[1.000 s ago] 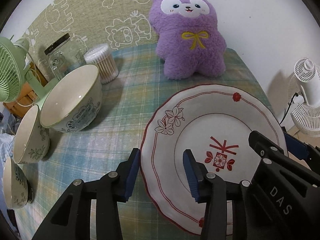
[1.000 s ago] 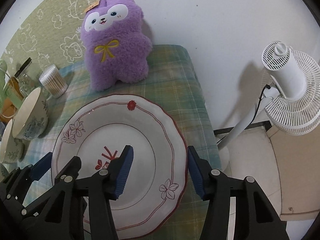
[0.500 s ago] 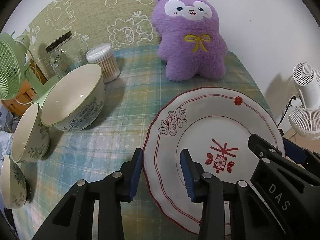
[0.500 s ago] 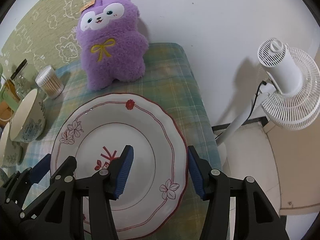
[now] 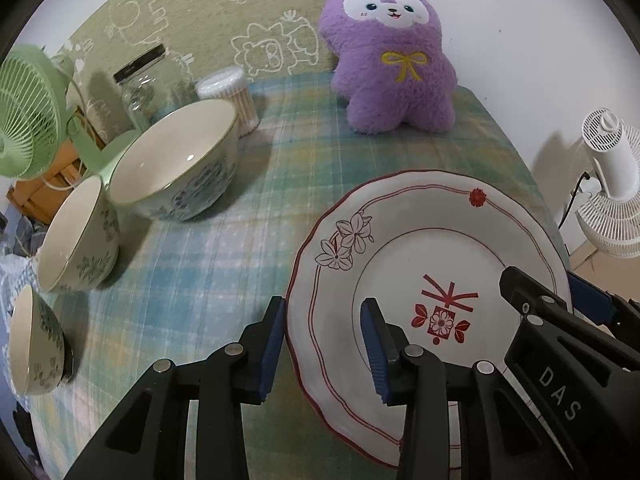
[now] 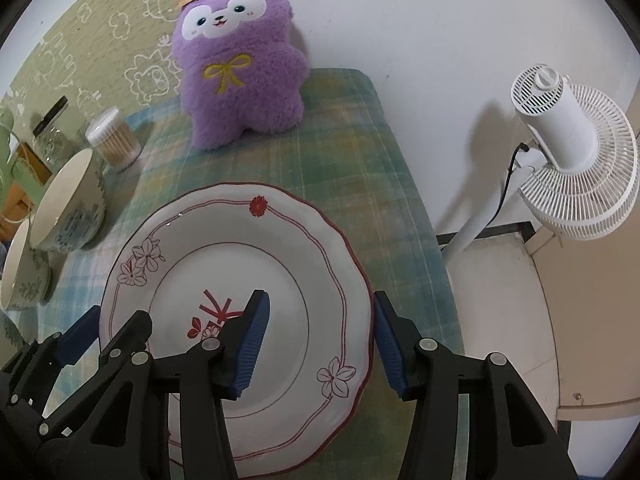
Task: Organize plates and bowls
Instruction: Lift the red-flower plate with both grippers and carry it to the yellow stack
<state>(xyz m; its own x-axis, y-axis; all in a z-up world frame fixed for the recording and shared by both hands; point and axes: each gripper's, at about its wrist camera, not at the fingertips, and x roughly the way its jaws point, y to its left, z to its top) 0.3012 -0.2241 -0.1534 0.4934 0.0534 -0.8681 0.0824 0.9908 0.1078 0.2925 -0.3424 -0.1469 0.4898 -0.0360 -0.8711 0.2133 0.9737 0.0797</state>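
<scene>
both grippers, the left gripper (image 5: 324, 344) and right gripper (image 6: 320, 340), are straddling opposite rims of the plate (image 5: 400, 240), jaws part open and seemingly not yet clamping; next they likely need to close and lift together.

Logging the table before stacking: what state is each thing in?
Plate, face up, empty, straddled at both sides by claws.
Left claw, open across plate's left rim.
Right claw, open across plate's right rim.
Large bowl, upright, empty.
Medium bowl, upright, empty.
Small bowl, upright, empty.
Glass jar, lid on.
</scene>
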